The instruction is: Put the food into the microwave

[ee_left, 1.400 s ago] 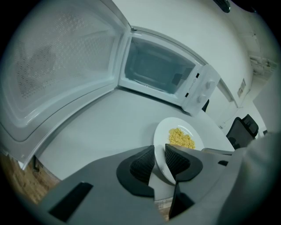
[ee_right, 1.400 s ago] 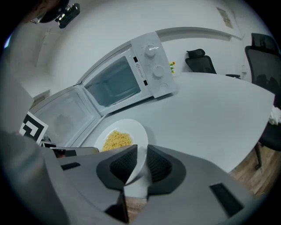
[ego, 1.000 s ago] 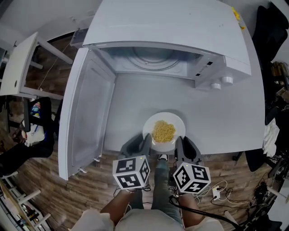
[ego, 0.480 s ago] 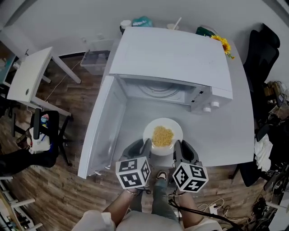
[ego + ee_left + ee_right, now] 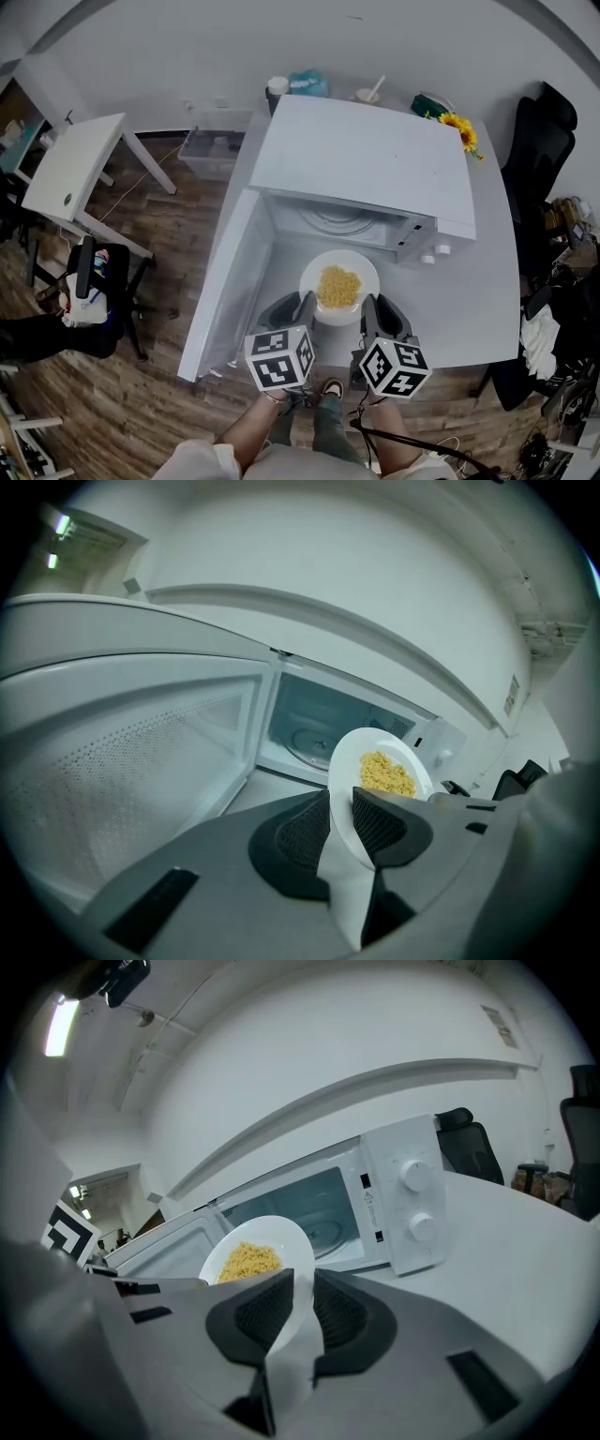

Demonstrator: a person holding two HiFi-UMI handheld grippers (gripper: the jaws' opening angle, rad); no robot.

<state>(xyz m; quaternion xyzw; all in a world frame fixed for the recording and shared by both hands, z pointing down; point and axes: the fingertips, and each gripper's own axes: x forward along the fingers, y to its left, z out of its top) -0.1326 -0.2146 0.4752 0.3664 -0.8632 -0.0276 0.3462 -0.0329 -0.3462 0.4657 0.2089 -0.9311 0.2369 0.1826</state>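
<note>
gripping the plate (image 5: 316,270) of food (image 5: 338,285) by opposite rims, left gripper (image 5: 303,307) clamped at its left, right gripper (image 5: 368,310) at its right (microwave (image 5: 366,173) open ahead).

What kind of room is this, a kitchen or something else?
Likely an office or lab, not a kitchen: the microwave sits on a plain white table, with a black office chair beside it.

Left gripper (image 5: 302,309) and right gripper (image 5: 372,311): grey shells, black meshed pads (image 5: 305,836), white cubes (image 5: 278,357) with black square markers; blue-grey jeans (image 5: 328,427) at lower centre.
</note>
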